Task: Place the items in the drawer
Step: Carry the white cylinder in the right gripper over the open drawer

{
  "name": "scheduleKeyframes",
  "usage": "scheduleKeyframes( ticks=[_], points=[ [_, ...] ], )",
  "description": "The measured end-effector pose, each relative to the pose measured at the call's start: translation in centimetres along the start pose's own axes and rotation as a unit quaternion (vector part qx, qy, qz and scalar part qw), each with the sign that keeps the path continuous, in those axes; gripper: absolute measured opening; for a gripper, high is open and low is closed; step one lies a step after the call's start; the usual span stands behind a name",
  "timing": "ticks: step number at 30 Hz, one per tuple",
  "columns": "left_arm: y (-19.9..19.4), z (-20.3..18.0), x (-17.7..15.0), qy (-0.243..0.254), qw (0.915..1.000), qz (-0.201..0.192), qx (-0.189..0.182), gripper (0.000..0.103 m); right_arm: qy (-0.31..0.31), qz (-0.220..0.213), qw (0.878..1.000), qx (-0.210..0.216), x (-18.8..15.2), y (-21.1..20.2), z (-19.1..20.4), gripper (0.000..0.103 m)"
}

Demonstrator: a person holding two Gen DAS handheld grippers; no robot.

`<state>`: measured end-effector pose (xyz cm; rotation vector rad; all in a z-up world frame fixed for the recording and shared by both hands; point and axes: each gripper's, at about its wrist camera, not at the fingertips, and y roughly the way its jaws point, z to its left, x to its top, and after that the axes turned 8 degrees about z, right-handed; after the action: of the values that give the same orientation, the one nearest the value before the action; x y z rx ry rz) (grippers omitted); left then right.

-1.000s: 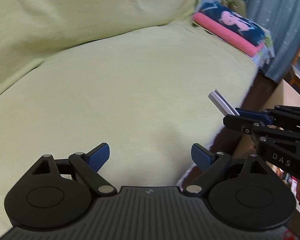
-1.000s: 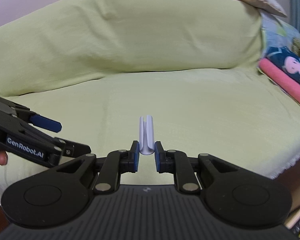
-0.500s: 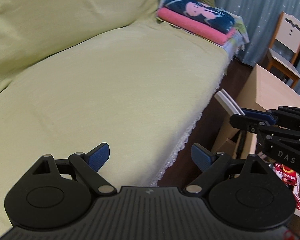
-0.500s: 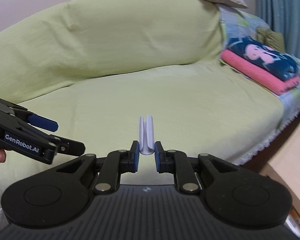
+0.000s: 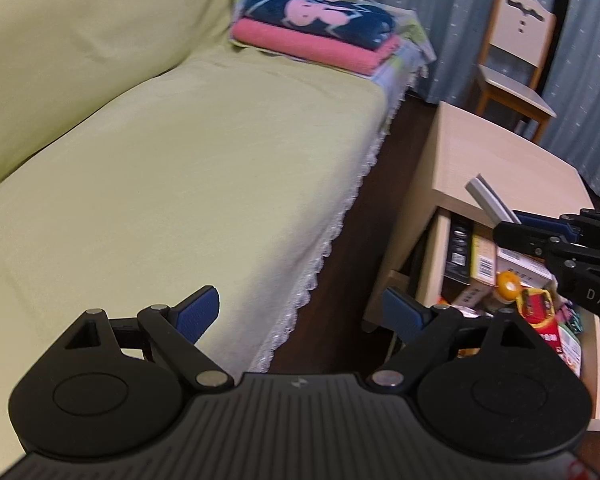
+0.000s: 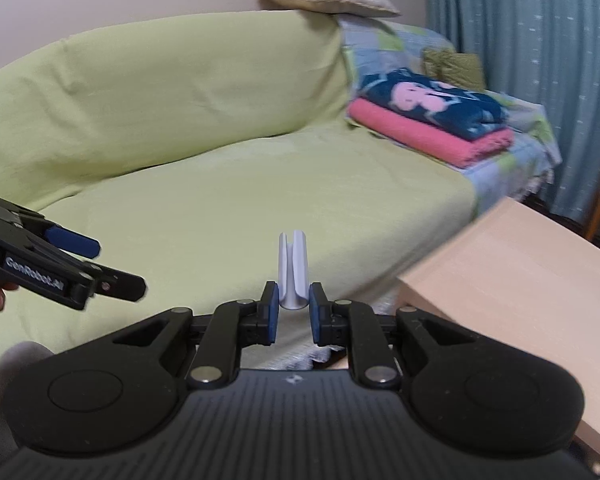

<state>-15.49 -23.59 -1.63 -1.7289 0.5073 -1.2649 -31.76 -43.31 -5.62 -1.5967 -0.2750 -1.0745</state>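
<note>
Two grippers hovered by the sofa [image 6: 260,184]: the right gripper [image 6: 294,312] pinched a white clip [image 6: 293,268] near the cluttered drawer [image 5: 512,280], the left gripper [image 5: 304,312] gaped empty; its narrow hold risked the clip slipping.

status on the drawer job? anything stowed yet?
Done: the right gripper has picked up the white clip. In hand: it holds the clip in the air beside the wooden cabinet; the left gripper is open and empty. Left: no drawer is visible, so I cannot tell what is stowed.
</note>
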Motion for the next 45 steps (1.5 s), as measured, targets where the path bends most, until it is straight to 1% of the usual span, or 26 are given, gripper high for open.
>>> scheduleKeyframes(
  ticks=[5, 11, 14, 17, 20, 23, 27, 33, 38, 42, 45],
  points=[
    [0.2, -3.0, 0.2, 0.034, 0.9994, 0.001, -0.011, 0.090, 0.019, 0.011, 0.999, -0.027, -2.2, -2.3, -3.7, 0.014],
    [0.9, -6.4, -0.2, 0.076, 0.9967, 0.013, -0.027, 0.090, 0.034, 0.023, 0.998, -0.052, -5.0, -5.3, -7.5, 0.014],
    [1.4, -8.3, -0.5, 0.101, 0.9940, 0.018, -0.039, 0.090, 0.042, 0.029, 0.997, -0.055, -6.4, -6.4, -9.1, 0.014],
    [1.8, -10.0, -0.5, 0.121, 0.9912, 0.023, -0.050, 0.090, 0.043, 0.038, 0.997, -0.049, -7.7, -7.4, -10.4, 0.014],
    [2.1, -11.3, -0.6, 0.133, 0.9892, 0.029, -0.056, 0.090, 0.040, 0.050, 0.998, -0.029, -9.2, -8.2, -11.7, 0.014],
    [2.8, -12.1, -0.7, 0.139, 0.9882, 0.040, -0.051, 0.090, 0.033, 0.076, 0.997, -0.004, -10.9, -8.4, -12.8, 0.014],
    [3.7, -12.9, -0.9, 0.147, 0.9867, 0.054, -0.044, 0.090, 0.012, 0.122, 0.992, 0.033, -12.8, -7.5, -13.8, 0.014],
    [4.4, -14.5, -1.6, 0.172, 0.9813, 0.070, -0.051, 0.090, -0.005, 0.170, 0.982, 0.080, -15.4, -6.6, -14.1, 0.014],
    [4.9, -16.0, -2.2, 0.193, 0.9760, 0.080, -0.059, 0.090, -0.023, 0.185, 0.976, 0.114, -16.1, -5.6, -13.9, 0.014],
    [5.2, -17.1, -2.8, 0.207, 0.9724, 0.088, -0.062, 0.090, -0.036, 0.185, 0.973, 0.135, -16.2, -5.1, -13.6, 0.014],
    [5.6, -17.7, -3.1, 0.213, 0.9705, 0.095, -0.062, 0.090, -0.030, 0.184, 0.972, 0.143, -16.6, -4.7, -13.7, 0.014]
  ],
)
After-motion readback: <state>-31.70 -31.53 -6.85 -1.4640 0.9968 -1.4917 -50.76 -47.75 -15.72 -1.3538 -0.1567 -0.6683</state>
